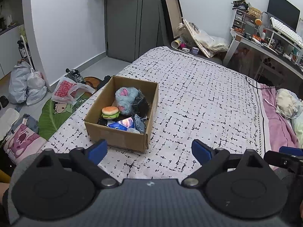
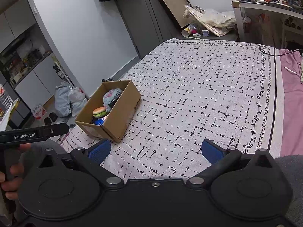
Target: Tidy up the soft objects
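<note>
A cardboard box (image 1: 117, 140) (image 2: 121, 121) stands on the patterned bed cover near the bed's left edge. Inside lie a burger plush (image 1: 110, 112) (image 2: 99, 111), a fluffy blue and pink plush (image 1: 124, 99) (image 2: 110, 96), a black plastic-wrapped item (image 1: 141, 105) and a blue packet (image 1: 123, 125). My left gripper (image 1: 149, 152) hovers open just in front of the box, with nothing between its blue pads. My right gripper (image 2: 156, 151) is open too, over bare cover to the right of the box.
The white bed cover (image 2: 198, 94) spreads wide to the right of the box. Pink bedding (image 1: 276, 121) lies at the far right. Bags (image 1: 26, 89) and a leaf-shaped mat (image 1: 55, 115) clutter the floor left of the bed. A cluttered desk (image 1: 265, 43) stands behind.
</note>
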The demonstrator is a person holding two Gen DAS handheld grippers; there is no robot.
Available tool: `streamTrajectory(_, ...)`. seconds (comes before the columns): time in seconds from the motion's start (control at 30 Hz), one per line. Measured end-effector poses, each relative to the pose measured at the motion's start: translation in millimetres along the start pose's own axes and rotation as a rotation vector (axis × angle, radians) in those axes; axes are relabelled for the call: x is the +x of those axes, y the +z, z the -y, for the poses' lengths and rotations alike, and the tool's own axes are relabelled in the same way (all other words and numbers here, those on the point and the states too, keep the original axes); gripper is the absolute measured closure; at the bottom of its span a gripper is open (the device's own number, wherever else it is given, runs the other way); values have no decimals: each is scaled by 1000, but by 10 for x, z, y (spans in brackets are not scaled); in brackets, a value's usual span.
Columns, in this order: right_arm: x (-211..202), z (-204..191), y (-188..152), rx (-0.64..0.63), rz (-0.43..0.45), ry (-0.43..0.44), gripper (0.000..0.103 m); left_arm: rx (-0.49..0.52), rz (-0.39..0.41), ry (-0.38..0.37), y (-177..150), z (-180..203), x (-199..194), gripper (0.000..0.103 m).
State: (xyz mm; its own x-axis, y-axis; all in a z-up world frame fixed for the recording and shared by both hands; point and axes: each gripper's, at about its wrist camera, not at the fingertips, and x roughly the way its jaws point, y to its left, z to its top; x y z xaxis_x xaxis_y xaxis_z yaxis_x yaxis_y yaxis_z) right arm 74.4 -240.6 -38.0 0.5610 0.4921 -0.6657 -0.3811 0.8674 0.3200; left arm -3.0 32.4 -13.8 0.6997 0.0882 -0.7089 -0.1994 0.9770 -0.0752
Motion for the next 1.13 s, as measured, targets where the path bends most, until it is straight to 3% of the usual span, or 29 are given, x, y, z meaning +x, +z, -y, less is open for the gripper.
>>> streamTrajectory(0.6,-30,32,-8,24,31,3,0,8,-19,-22,-14,27,64,8)
streamTrajectory(1.13,-11,-11,-9,-2,27,-18,0,38,-45,7,-16,69,124,8)
